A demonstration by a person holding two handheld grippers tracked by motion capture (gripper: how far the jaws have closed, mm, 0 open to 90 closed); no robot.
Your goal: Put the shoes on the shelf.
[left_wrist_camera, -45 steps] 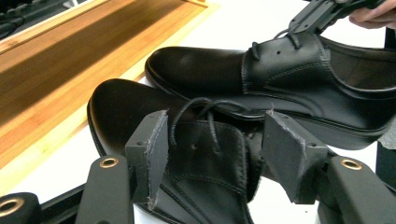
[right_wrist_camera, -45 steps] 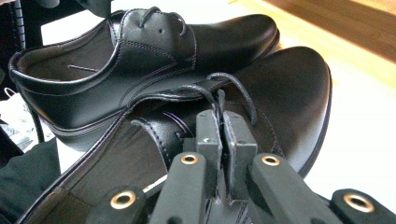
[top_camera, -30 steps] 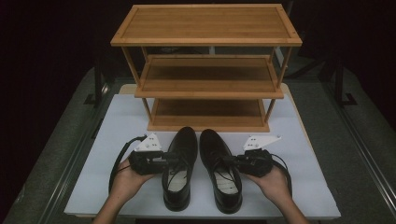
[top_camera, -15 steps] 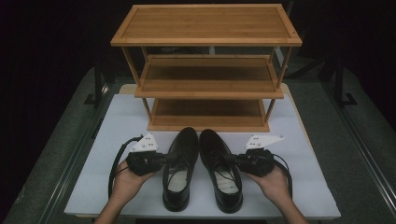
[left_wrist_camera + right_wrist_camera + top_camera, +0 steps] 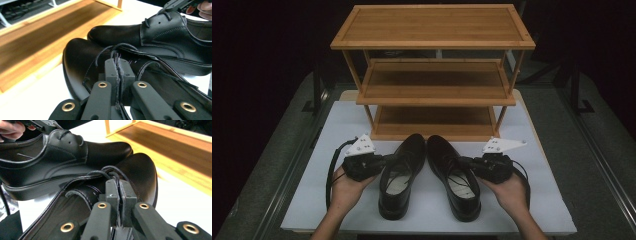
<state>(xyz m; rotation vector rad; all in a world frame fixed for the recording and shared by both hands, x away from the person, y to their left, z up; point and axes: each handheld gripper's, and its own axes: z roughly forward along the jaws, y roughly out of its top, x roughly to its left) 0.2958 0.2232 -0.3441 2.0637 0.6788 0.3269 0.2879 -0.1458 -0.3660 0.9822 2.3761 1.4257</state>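
Observation:
Two black leather lace-up shoes stand side by side on the white table, toes toward the wooden rack [image 5: 434,75]. My left gripper [image 5: 384,160] is shut on the outer collar edge of the left shoe [image 5: 399,175]. In the left gripper view, the gripper [image 5: 117,72] pinches that shoe [image 5: 80,57] beside its laces. My right gripper [image 5: 463,162] is shut on the outer collar edge of the right shoe [image 5: 457,177]. The right gripper view shows the gripper [image 5: 119,192] clamped on this shoe [image 5: 142,170], with the other shoe [image 5: 62,162] behind it.
The three-tier rack has bare shelves; its bottom shelf [image 5: 432,122] lies just beyond the shoe toes. The white table top [image 5: 547,200] has free room on both sides of the shoes. Dark floor and metal frames surround the table.
Both grippers and the shoes they hold have edged slightly away from the person, toward the rack. The grips have stayed shut throughout.

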